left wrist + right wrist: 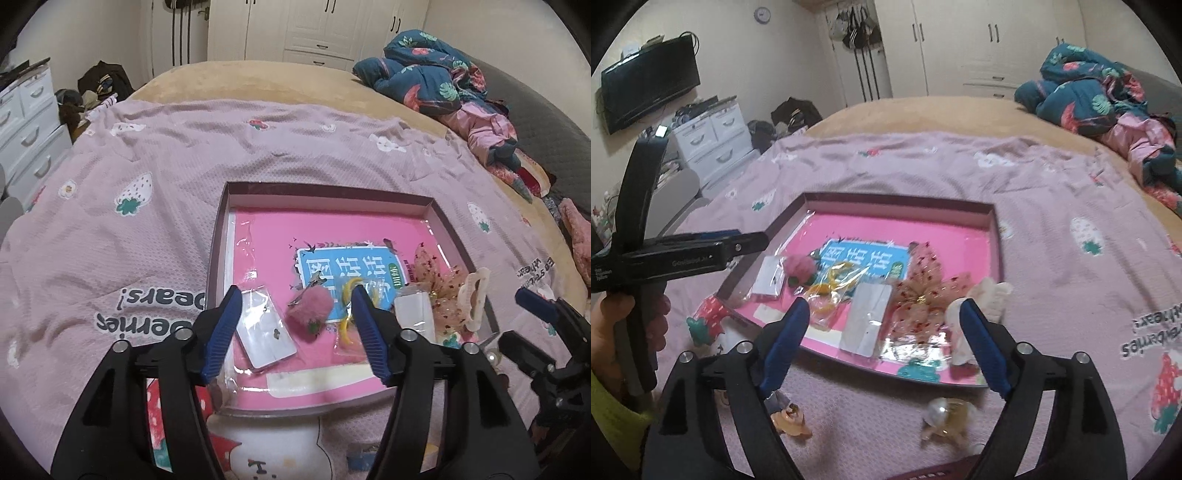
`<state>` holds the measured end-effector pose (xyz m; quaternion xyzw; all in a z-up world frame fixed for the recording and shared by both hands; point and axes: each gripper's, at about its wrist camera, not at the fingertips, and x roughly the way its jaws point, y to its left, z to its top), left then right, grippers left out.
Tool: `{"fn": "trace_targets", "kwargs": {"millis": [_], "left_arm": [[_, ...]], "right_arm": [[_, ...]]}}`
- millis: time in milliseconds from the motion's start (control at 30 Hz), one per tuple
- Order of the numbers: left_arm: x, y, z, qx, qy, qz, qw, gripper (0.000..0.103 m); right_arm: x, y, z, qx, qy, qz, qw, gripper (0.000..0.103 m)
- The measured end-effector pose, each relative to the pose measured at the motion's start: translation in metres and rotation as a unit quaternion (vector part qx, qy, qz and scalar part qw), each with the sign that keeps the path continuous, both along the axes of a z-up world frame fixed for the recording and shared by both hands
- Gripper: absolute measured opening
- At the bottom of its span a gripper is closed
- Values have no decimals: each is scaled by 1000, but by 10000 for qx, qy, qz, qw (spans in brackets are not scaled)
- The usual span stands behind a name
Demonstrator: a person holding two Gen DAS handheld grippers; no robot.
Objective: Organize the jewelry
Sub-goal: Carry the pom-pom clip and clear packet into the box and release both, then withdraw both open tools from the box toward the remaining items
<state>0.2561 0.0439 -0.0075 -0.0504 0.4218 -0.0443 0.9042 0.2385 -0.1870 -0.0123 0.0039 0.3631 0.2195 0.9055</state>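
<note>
A shallow box [325,192] [901,205] with a pink lining lies on the bedspread. In it lie a fluffy pink hair clip [309,311] [800,268], a bagged earring card [264,326] [769,277], yellow rings in a bag [347,325] [827,286], a white card [866,319], a sequinned bow [923,295] and a cream claw clip [474,299] [988,295]. A pearl hair clip [943,415] and an amber piece [790,421] lie outside, in front. My left gripper [295,332] is open above the box's near edge. My right gripper [886,343] is open above the near rim.
The lilac strawberry bedspread [147,177] covers a tan bed. A pile of clothes [436,81] lies at the far right. White drawers [713,140] stand left of the bed. A dark crate edge [923,472] shows at the bottom of the right wrist view.
</note>
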Motion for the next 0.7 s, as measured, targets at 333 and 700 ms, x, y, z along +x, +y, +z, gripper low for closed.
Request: {"fn": "trace_targets", "kwargs": {"millis": [333,700], "left_arm": [[-31,2,40,-9,-507,77,9987,88],[-73,5,74,-95,-941,201,9953,93]], "right_arm": [[-24,-19,32,20,-414,-232,9989,97],[-48,-34,59,94,-698,-345,9969,97]]}}
